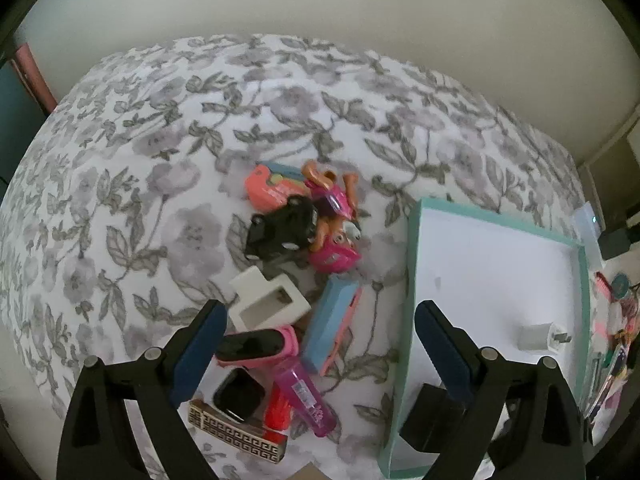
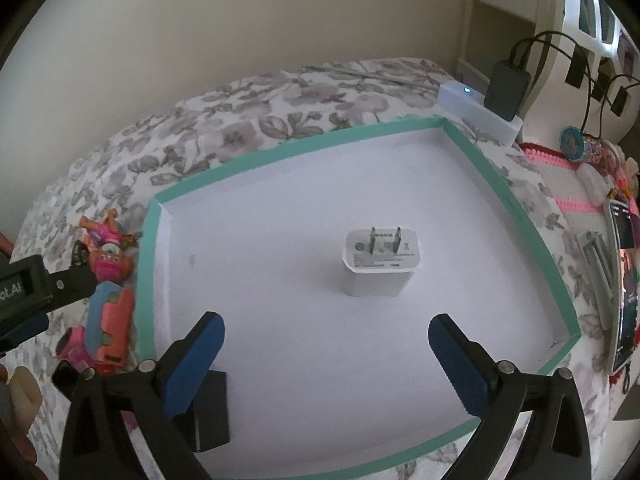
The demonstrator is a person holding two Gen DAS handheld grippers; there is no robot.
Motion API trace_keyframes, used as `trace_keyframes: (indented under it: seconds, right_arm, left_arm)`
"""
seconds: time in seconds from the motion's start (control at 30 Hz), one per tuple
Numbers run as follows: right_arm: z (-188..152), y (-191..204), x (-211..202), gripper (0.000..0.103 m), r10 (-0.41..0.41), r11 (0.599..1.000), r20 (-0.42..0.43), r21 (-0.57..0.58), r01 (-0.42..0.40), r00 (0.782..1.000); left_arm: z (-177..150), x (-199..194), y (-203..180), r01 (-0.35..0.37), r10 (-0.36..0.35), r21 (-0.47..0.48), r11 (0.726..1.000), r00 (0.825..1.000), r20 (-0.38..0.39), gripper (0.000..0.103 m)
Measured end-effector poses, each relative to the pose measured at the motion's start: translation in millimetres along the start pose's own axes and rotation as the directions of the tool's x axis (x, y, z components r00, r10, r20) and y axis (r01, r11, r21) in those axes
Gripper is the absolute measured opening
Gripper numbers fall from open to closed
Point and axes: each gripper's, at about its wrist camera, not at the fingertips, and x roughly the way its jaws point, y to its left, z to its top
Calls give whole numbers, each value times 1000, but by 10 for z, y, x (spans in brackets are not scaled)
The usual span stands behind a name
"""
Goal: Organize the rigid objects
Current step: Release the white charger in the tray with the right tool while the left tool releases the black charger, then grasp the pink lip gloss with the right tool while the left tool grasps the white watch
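Left gripper [image 1: 320, 344] released above toy pile [image 1: 296, 264] beside tray's left rim | right gripper [image 2: 326, 356] released over tray [image 2: 280, 152]; charger [image 2: 378, 264] mid-tray | risk: crowded pile, fingers may snag neighbouring toys.

A white charger plug [image 2: 378, 268] stood prongs-up in the middle of a shallow white tray with a teal rim [image 2: 280, 148]. Left of the tray, on the floral bed, lay a heap of small toys [image 1: 304, 216]: a black car [image 1: 282, 230], pink figures, a blue-and-pink case [image 1: 332, 326].
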Motion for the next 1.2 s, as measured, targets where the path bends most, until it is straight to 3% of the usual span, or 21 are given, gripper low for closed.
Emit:
trace_keyframes:
  seconds: [0.23,0.37,0.5,0.6,0.8,1.1,1.2]
  right_arm:
    - [152,136,-406,103,32,999,123,-3,-32,992]
    - [225,360,-545,103,101,995,118,-34,-98,988]
    - [241,645,-645,103,98,990,121,-113,-84,988]
    - [199,797,-662,103,124,985,107,-136,-109,987]
    - [39,1113,-540,103,182,965,40,-201,-171,982]
    - [-230,1327,-301,103,237,933,-60,-266,-244,970]
    - [-271,1336,-243,93,211,935,-69,-276,-222,975]
  left_arm:
    - [76,-338,177,99,-95,-40,994,990,101,95]
    - [95,-508,270,134,-125,-49,990,981,148,96]
    - [91,-559,505,136,-116,-110,985,979,170,99]
    - [66,-542,663,128,-106,-136,982,981,161,99]
    - [-62,-512,923,42,-23,-148,988,992,128,99]
    - [-223,-194,1129,-39,38,-205,978,999,-9,99]
    - [-275,-79,1182,-35,22,-238,971,998,-56,99]
